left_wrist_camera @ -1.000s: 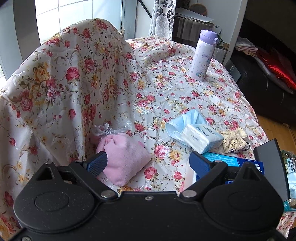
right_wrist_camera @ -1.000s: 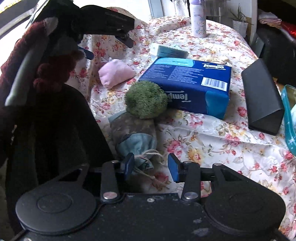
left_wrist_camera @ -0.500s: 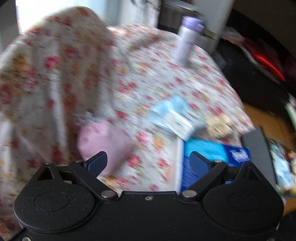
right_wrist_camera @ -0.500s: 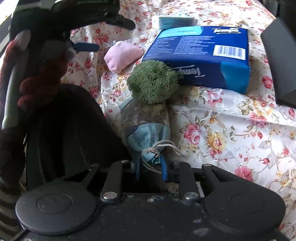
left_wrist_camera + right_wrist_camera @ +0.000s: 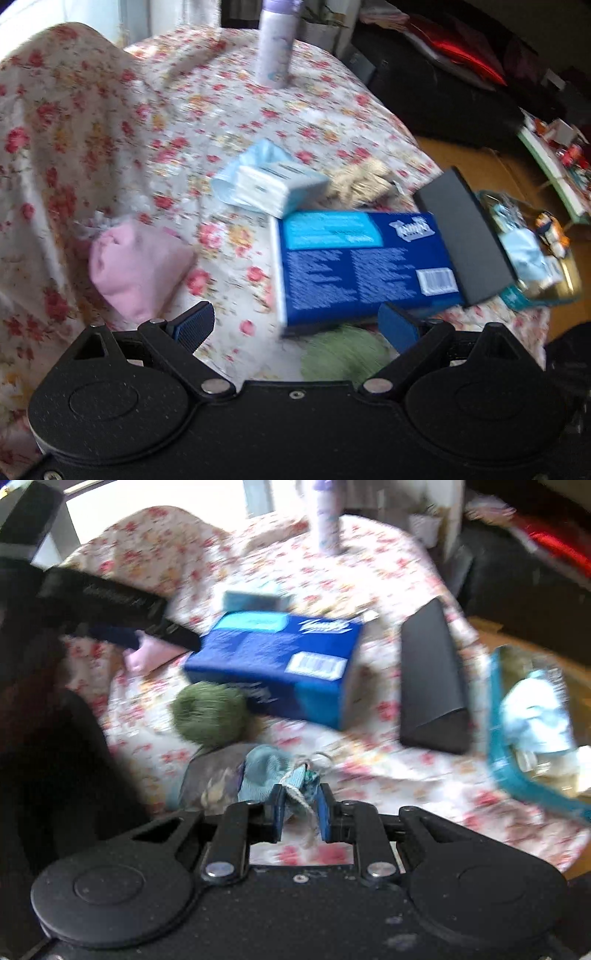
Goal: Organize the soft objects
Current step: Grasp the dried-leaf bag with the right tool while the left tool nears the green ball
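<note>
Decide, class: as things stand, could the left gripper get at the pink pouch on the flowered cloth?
Probably yes. The left gripper is open and holds nothing, and the pink pouch lies just ahead of its left finger on bare flowered cloth, with nothing between them. The blue tissue pack lies off to the right.

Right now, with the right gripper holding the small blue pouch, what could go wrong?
1. The right gripper pinches only the tied neck and string of the blue pouch; it may slip out.
2. The hanging pouch is close to the green ball and may knock it, so it rolls.
3. The left gripper, open, hovers low over the tissue box and could bump it.
</note>
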